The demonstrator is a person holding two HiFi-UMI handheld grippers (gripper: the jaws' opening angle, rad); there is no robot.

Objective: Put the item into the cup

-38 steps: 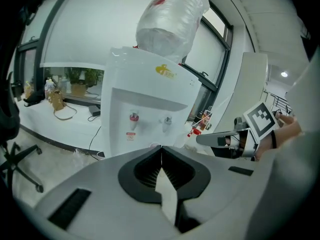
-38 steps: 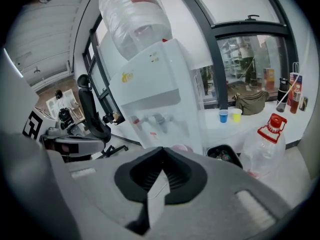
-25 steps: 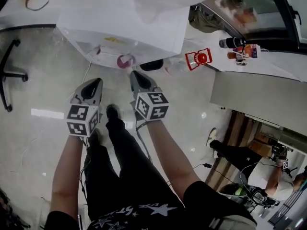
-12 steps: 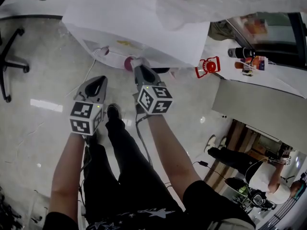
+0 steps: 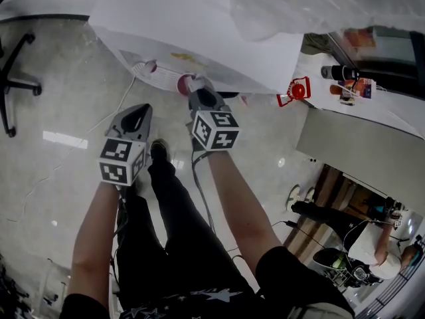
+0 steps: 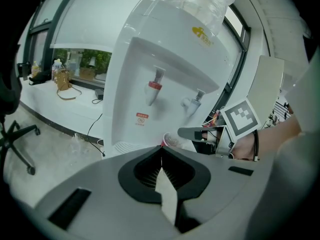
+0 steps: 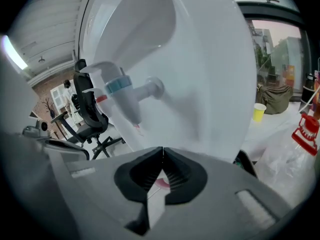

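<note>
A white water dispenser point(image 5: 199, 38) stands in front of me, with a red tap point(image 6: 154, 86) and a blue tap point(image 7: 122, 91). A small pink cup point(image 5: 184, 84) sits at its tap recess, below the blue tap. My right gripper point(image 5: 199, 92) reaches to the cup, and its jaws look shut on the cup's wall; pink shows between them point(image 7: 160, 181). The left gripper view shows the cup point(image 6: 172, 140) at the right gripper's tip point(image 6: 185, 132). My left gripper point(image 5: 136, 115) hangs lower left, jaws shut point(image 6: 161, 151) with nothing in them.
An office chair point(image 5: 16, 85) stands at the left. A white counter at the right holds a red object point(image 5: 295, 90) and bottles; a yellow cup point(image 7: 259, 111) stands there. A cable point(image 5: 113, 115) runs over the floor. Another person point(image 5: 372, 238) is at the lower right.
My right gripper has pushed forward to the dispenser's recess with the pink cup at its tip. The left gripper has stayed about where it was.
</note>
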